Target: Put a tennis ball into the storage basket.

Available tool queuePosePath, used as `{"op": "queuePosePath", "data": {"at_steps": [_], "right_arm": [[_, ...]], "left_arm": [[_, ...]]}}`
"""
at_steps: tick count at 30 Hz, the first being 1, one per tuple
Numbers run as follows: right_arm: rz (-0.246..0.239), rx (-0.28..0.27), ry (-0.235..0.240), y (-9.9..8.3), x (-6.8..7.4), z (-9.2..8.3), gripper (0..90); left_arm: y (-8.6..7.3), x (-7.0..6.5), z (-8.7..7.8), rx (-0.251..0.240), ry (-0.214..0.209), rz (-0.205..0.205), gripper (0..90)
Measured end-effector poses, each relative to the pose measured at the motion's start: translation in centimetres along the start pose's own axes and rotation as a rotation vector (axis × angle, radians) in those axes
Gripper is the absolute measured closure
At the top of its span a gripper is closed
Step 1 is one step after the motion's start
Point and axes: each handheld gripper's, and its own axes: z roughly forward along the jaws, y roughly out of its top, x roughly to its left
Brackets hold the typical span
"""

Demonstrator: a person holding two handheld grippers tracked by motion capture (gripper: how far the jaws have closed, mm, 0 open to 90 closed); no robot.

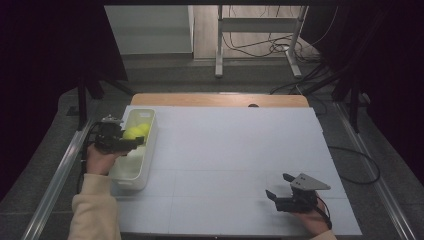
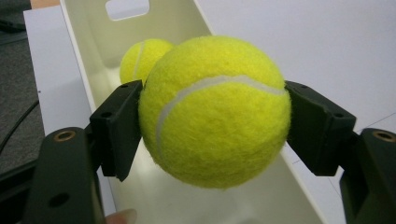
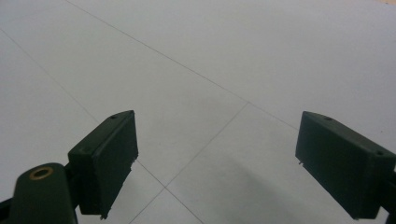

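My left gripper (image 2: 212, 116) is shut on a yellow tennis ball (image 2: 215, 112), both pads pressed into its felt, and holds it above the long white bin (image 2: 93, 70). A second tennis ball (image 2: 140, 58) lies inside the bin near its far end. From above, the left gripper (image 1: 131, 141) reaches over the bin's (image 1: 137, 175) left wall with the held ball (image 1: 131, 134) beside the other ball (image 1: 143, 128). My right gripper (image 1: 278, 187) rests low over the white mat at the front right, jaws wide apart with nothing between them; its pads (image 3: 109, 158) frame bare mat.
A white mat (image 1: 225, 150) covers the table; a wooden edge (image 1: 220, 100) shows at the back. Metal rails (image 1: 60, 170) run along both sides. A metal stand (image 1: 257, 40) and cables lie on the floor beyond.
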Motion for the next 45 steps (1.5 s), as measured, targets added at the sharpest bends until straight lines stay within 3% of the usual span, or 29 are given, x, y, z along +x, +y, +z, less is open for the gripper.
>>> {"op": "queuePosePath", "data": {"at_steps": [12, 14, 18, 22, 25, 29, 45], "right_arm": [[-0.001, 0.000, -0.001, 0.0, 0.0, 0.0, 13.7], [-0.001, -0.001, -0.001, 0.0, 0.0, 0.0, 13.7], [0.000, 0.000, 0.001, 0.0, 0.0, 0.0, 13.6], [-0.003, 0.001, -0.002, 0.0, 0.0, 0.0, 13.6], [0.000, -0.001, 0.001, 0.0, 0.0, 0.0, 13.6], [0.001, -0.006, 0.002, 0.0, -0.1, 0.0, 13.6], [0.011, -0.017, 0.029, 0.5, -0.1, 0.6, 13.9]], "left_arm": [[0.0, 0.0, -0.1, -0.019, -0.003, 0.002, 25.7], [0.1, 0.0, -0.1, -0.028, -0.004, 0.001, 21.6], [0.2, 0.0, -1.0, -0.089, -0.029, -0.018, 14.7], [0.3, -0.1, -1.4, -0.129, -0.076, -0.015, 13.1], [0.4, -0.4, -1.6, -0.158, -0.087, -0.003, 12.3], [0.5, -0.6, -1.8, -0.180, -0.102, -0.002, 12.6], [0.3, -2.1, -3.0, -0.280, -0.236, 0.022, 12.5]]}}
